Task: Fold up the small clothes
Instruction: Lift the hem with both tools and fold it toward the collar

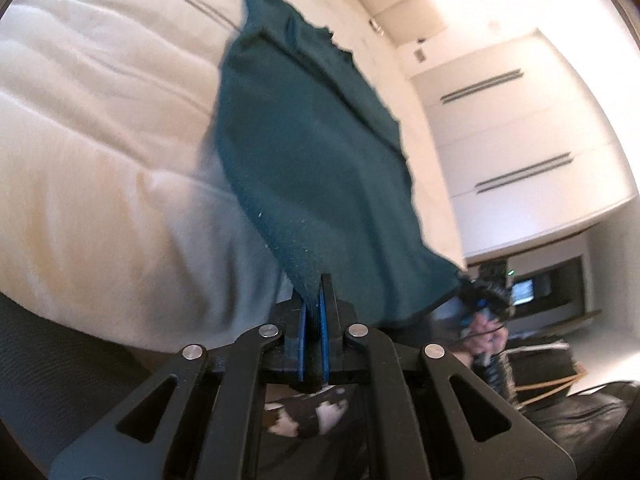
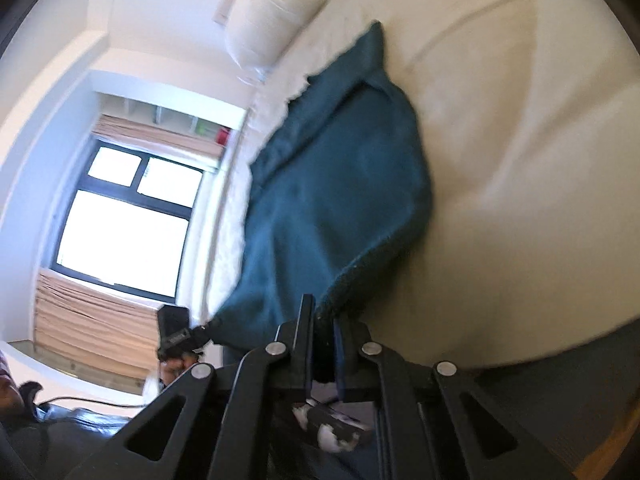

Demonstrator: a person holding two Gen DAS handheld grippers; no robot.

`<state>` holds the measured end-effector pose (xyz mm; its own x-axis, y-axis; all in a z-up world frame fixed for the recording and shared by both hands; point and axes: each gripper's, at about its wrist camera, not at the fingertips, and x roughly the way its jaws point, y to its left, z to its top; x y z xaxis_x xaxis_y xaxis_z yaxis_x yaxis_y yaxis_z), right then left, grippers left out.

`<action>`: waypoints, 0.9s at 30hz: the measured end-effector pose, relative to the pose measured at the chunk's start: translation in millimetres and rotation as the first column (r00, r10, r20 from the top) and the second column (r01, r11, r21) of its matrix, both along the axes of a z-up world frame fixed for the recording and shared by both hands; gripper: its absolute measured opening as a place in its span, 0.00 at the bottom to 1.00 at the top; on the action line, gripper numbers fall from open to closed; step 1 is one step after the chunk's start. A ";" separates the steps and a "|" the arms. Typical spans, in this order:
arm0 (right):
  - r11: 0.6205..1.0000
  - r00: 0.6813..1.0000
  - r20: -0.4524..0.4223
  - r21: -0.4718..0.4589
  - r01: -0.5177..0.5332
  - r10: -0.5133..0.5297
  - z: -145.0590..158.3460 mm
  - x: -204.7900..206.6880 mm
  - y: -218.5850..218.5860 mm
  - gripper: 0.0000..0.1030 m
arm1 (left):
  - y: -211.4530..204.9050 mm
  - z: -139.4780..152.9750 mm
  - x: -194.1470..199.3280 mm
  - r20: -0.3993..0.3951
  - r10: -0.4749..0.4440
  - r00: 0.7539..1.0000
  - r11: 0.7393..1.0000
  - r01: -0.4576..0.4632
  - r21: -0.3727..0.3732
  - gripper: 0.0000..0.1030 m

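I hold the dark green cloth (image 1: 312, 152) up above the white bed (image 1: 100, 128), one corner in each tong. My left gripper (image 1: 314, 300) is closed on a near corner, with the fabric pressed between its blue pads, and my right gripper (image 2: 320, 320) is closed on the other near corner, so the cloth hangs stretched between them while its far end seems to lie against the bed. I judge this is the spreading step, before the first fold: the piece is lifted and pulled flat. The next move, I think, asks me to lower both corners together and keep the edge tight, so the cloth lies on the bed without wrinkles. The bed cover is soft and puffy, so the cloth may not lie fully flat on it. Beyond the bed there is a rolled white duvet (image 2: 272, 12), a bright window (image 2: 128, 224) with beige blinds, and on the other side white cupboards (image 1: 520, 152).
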<state>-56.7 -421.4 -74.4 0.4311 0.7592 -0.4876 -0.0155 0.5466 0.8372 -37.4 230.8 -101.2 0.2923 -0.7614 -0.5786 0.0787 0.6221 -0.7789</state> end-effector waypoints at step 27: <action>0.950 0.975 0.047 0.238 0.200 -0.217 24.5 165.8 1.9 0.09 | 19.8 37.4 175.1 -0.075 0.264 0.962 0.860 -0.270 -0.433 0.04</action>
<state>109.2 -419.5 -49.9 0.6190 0.7368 -0.2720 0.0135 0.3363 0.9417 137.8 250.6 -63.8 0.5151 -0.8304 -0.2122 -0.0535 0.2159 -0.9749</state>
